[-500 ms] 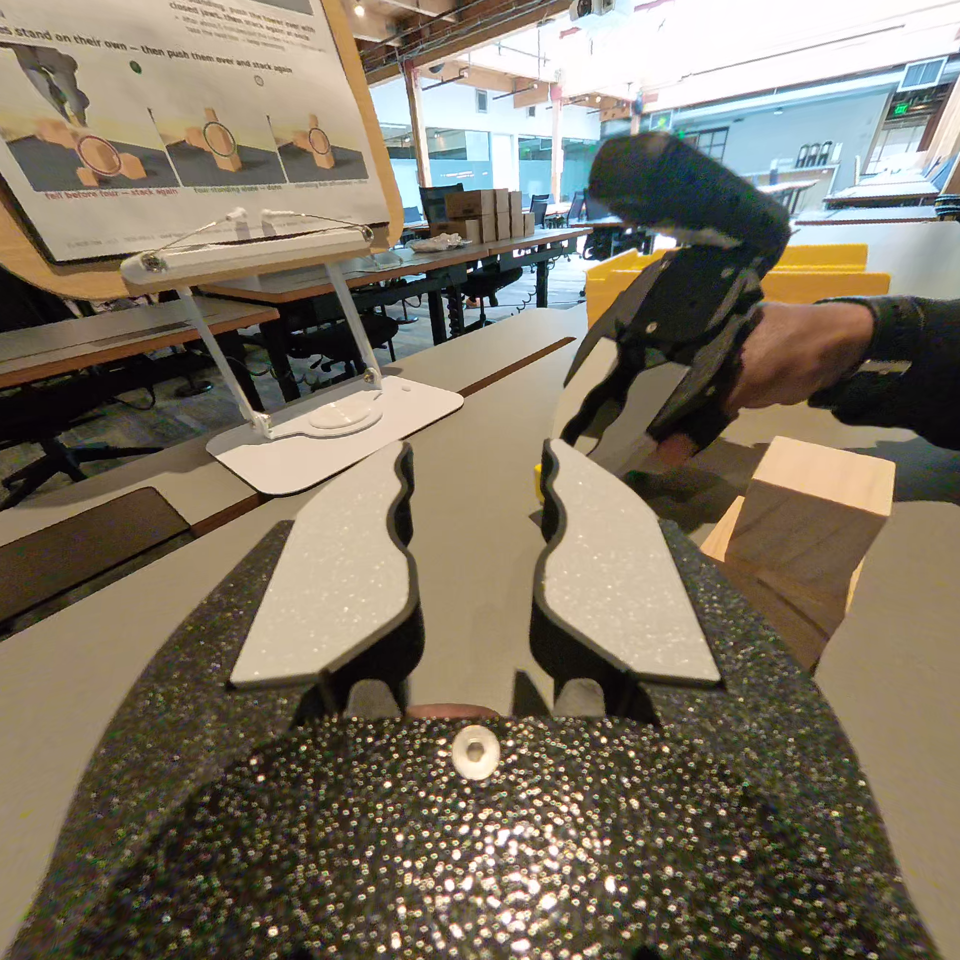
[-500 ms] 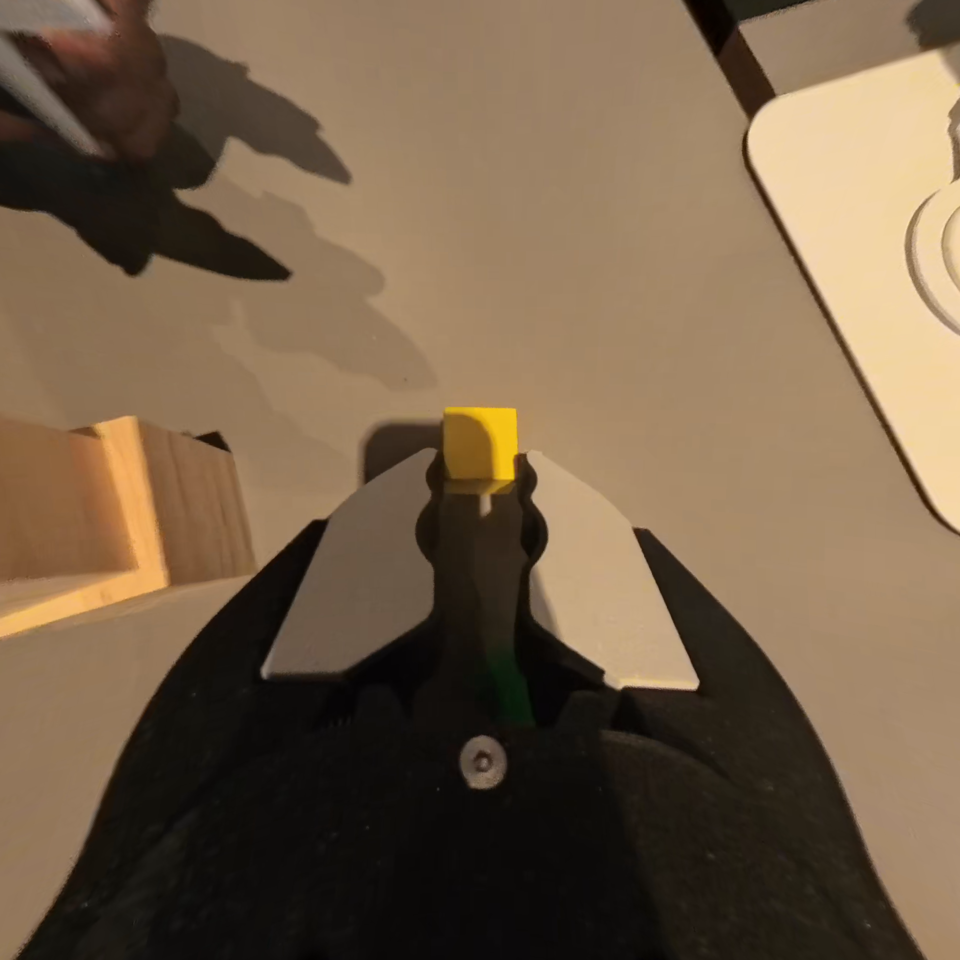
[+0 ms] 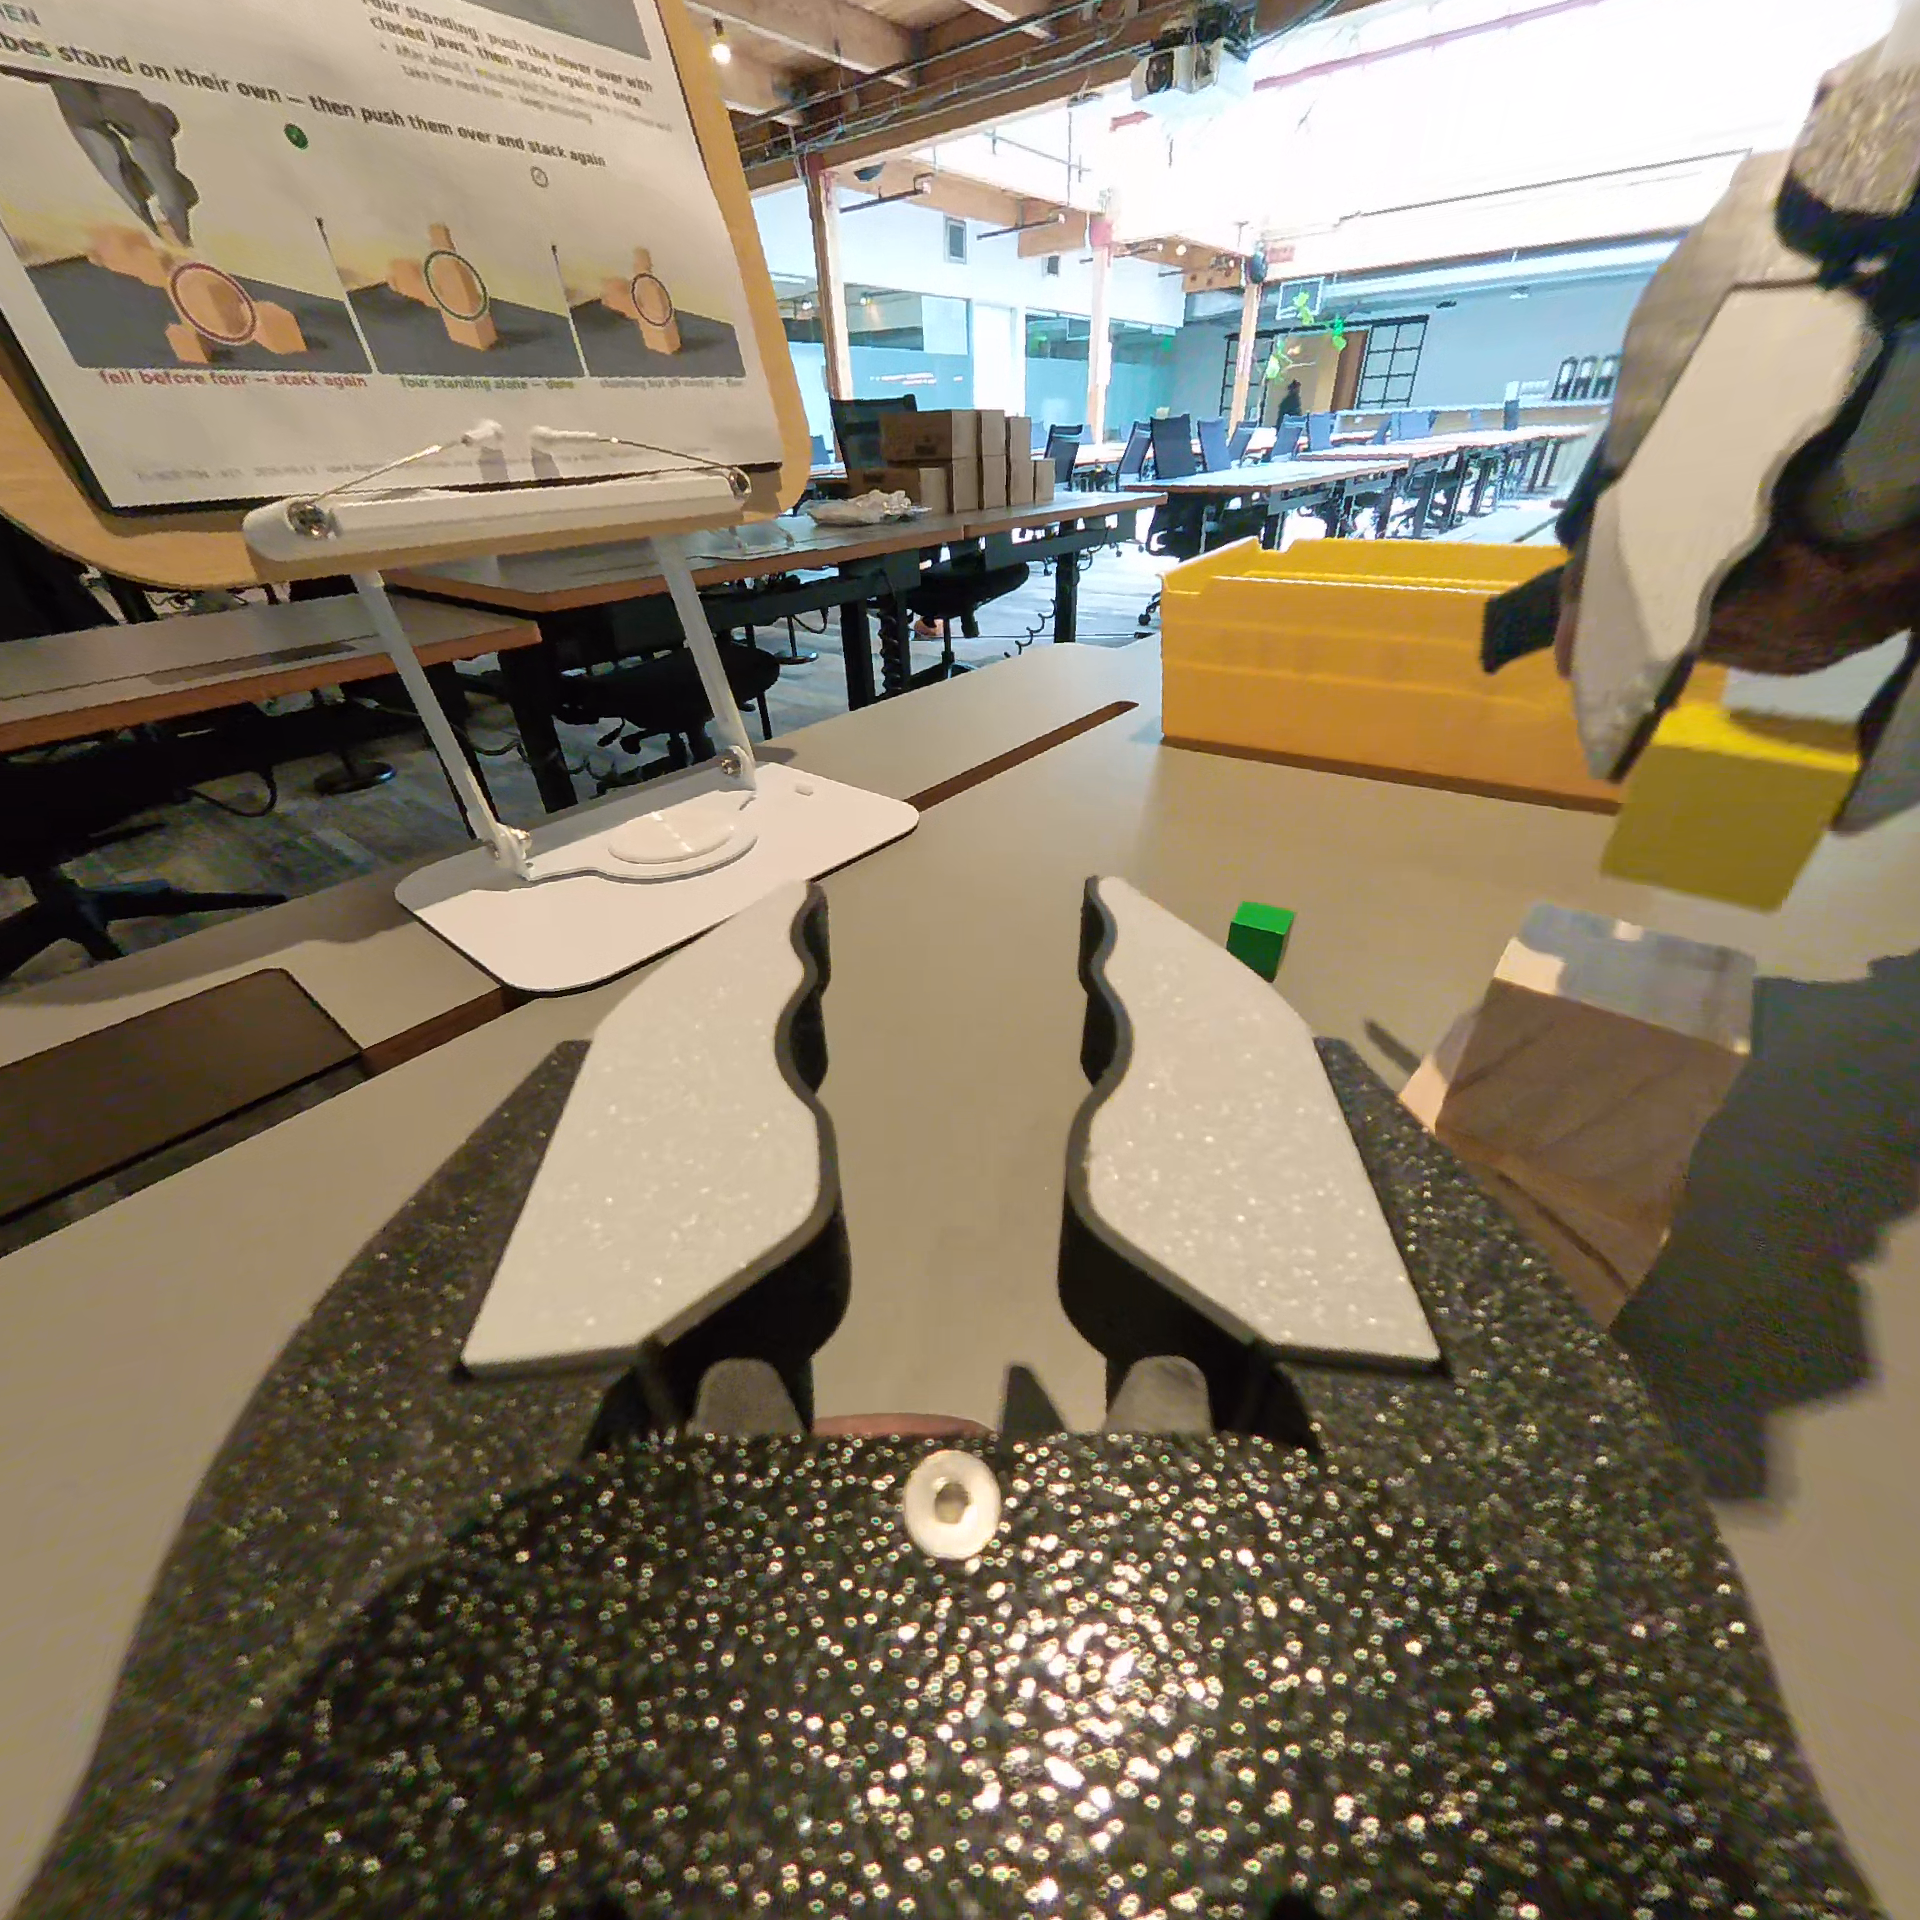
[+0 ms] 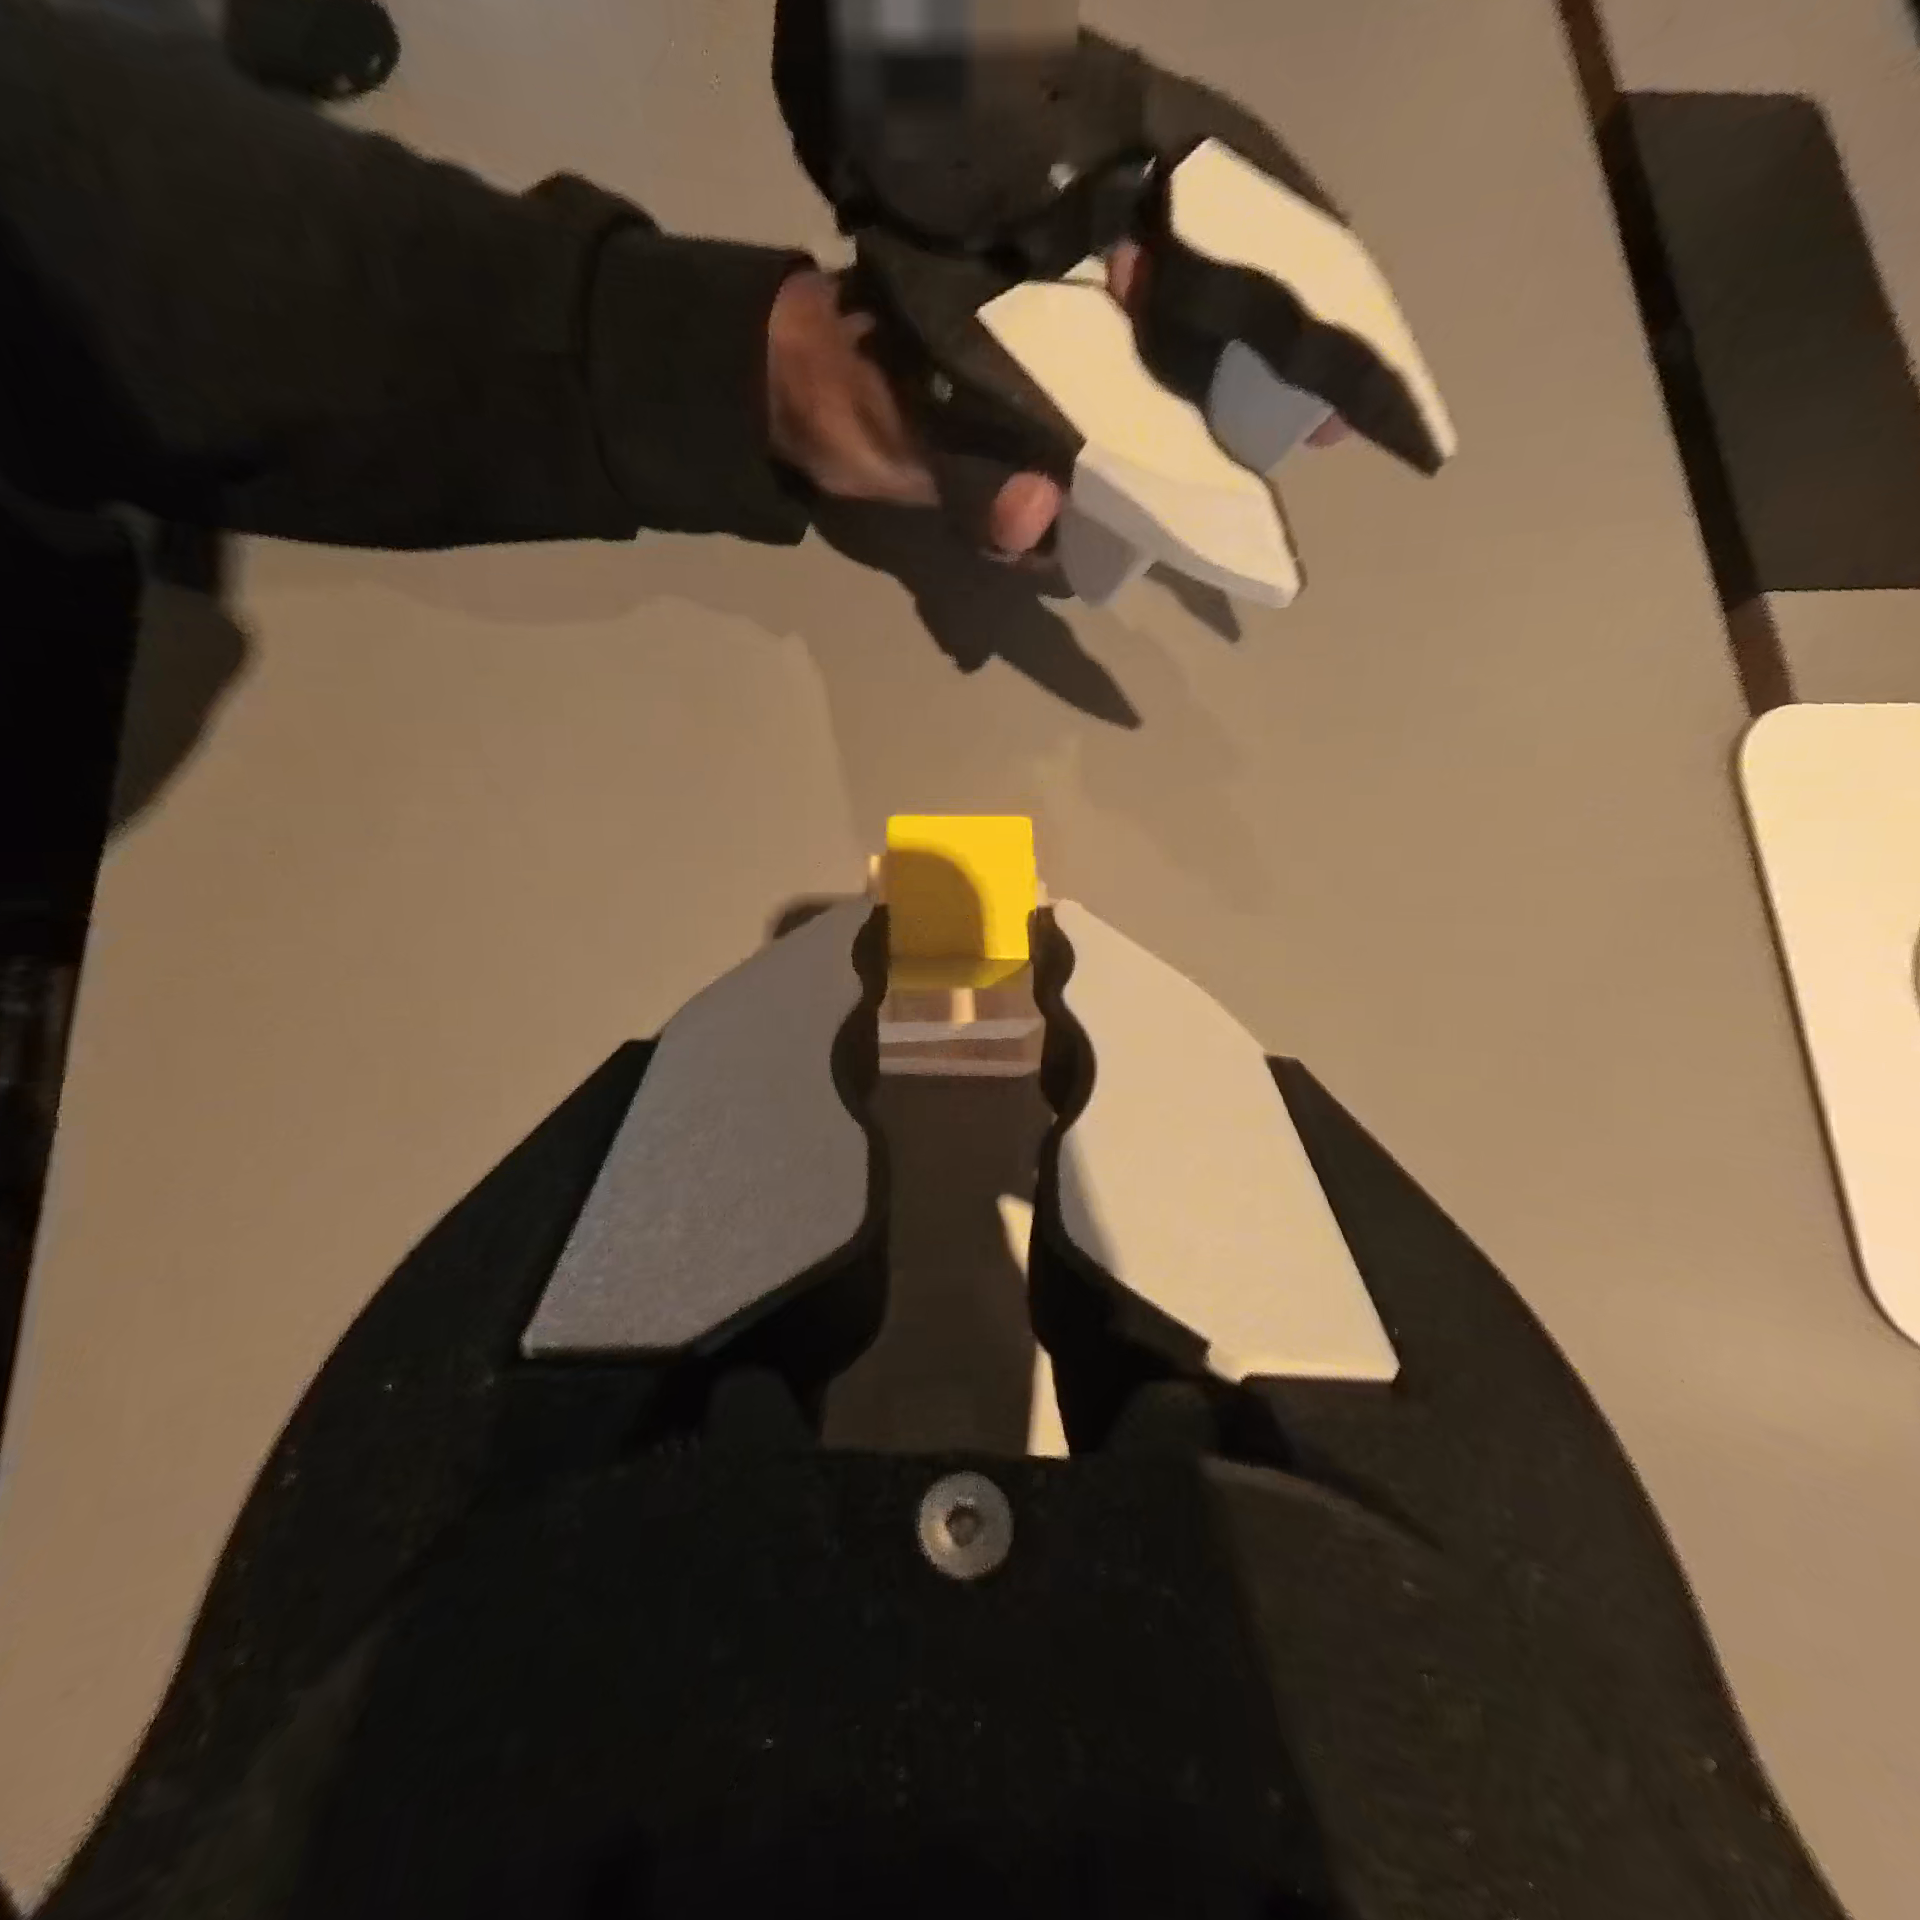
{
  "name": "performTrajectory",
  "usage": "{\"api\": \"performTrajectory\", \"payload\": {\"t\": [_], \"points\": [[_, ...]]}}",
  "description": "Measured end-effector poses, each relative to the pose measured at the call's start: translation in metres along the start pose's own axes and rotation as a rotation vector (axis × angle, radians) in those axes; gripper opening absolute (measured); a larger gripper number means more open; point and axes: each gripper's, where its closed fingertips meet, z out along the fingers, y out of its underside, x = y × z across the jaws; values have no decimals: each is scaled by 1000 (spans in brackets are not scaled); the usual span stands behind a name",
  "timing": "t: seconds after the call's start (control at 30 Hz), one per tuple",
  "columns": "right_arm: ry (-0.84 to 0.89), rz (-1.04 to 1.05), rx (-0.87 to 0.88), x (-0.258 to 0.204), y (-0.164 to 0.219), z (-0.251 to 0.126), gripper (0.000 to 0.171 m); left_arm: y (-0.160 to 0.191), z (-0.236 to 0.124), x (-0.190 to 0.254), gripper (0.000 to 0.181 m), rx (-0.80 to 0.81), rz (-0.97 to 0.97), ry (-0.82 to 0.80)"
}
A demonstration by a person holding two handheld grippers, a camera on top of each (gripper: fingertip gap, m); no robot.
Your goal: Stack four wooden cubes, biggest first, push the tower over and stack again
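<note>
Colours and finishes, both wrist views.

Left gripper [image 3: 945, 914]: black glitter-speckled body, pale grey sparkly finger plates edged black. Right gripper [image 4: 961, 914]: black body, grey-white plates; between them a bright yellow cube [image 4: 961, 899]. Under it, stacked cubes [image 3: 1590, 1081] of pale natural wood with brown grain. Small green cube [image 3: 1259, 935] on the grey-beige table [image 3: 987, 810]. Yellow bins [image 3: 1340, 644] behind. White stand [image 3: 665, 862] with tan wooden board; white sheet [image 3: 364, 208] with printed pictures. Sleeve [image 4: 364, 343] black.

Black glittery gripper [image 3: 951, 914] bodies, pale wavy-edged jaws, silver hex screw [image 3: 951, 1503], black sleeve [image 4: 395, 364].
</note>
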Motion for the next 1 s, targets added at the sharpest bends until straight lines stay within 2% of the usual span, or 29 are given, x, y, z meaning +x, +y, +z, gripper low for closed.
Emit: {"api": "performTrajectory", "payload": {"t": [0.2,0.87,1.0], "points": [[-27,-6,-37,-1,10,16,27,0,0,1,46,-1,1,5],[-19,-35,-57,0,15,19,27,1,1,3,46,-5,1,26],[-6,-50,-67,2,17,17,39,0,0,5,46,-3,1,41]]}}
